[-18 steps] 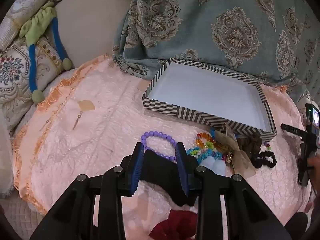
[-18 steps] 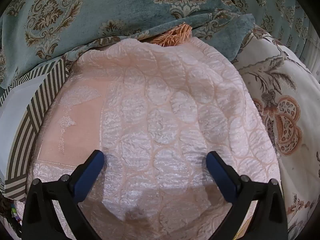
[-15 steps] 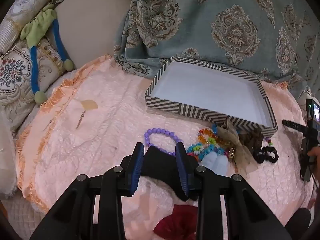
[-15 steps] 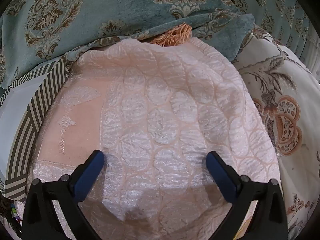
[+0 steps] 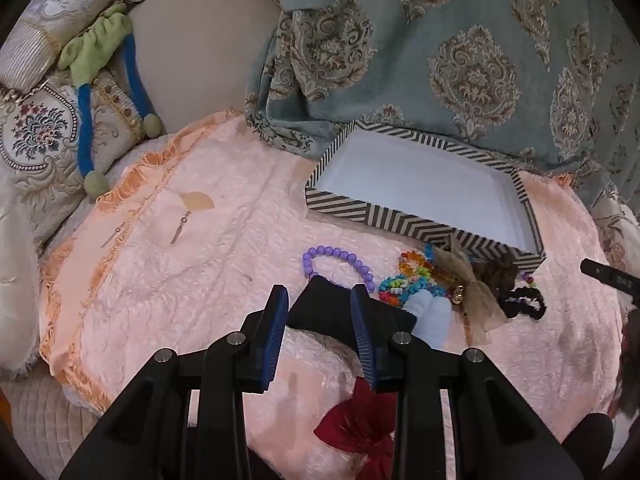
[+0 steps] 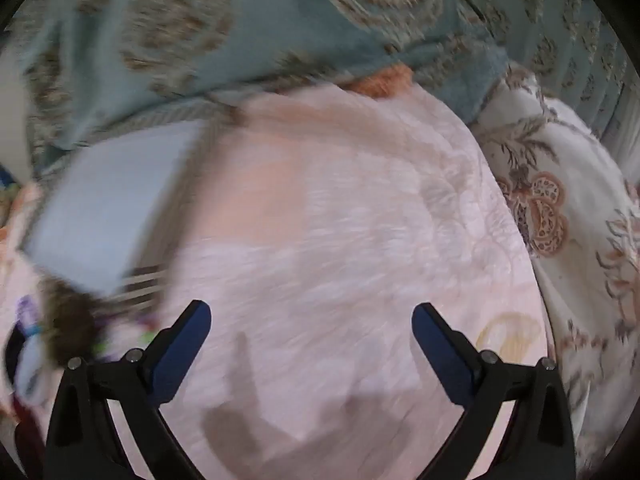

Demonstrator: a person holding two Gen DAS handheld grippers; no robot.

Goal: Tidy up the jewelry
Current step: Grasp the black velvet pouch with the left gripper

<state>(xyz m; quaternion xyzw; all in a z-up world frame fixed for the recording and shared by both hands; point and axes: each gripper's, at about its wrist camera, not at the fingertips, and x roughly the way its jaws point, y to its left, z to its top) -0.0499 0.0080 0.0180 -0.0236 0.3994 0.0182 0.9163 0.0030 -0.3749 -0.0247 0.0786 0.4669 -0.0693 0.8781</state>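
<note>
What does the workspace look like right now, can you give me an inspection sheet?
Surface: pink quilted cover, wrinkled.
Job's things: striped box, nothing inside it; purple bead bracelet, colourful bead bracelets and black scrunchie lie before it.
Clutter: red bow, pale blue item.
Grippers: left gripper shut on black cloth item; right gripper open, holding nothing, view blurred.
Cables: nothing seen.
Surroundings: teal damask fabric, embroidered cushion, green and blue plush toy.

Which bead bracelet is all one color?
The purple bead bracelet, left of the pile. The rainbow bracelet and orange bracelet beside it mix many colors.
</note>
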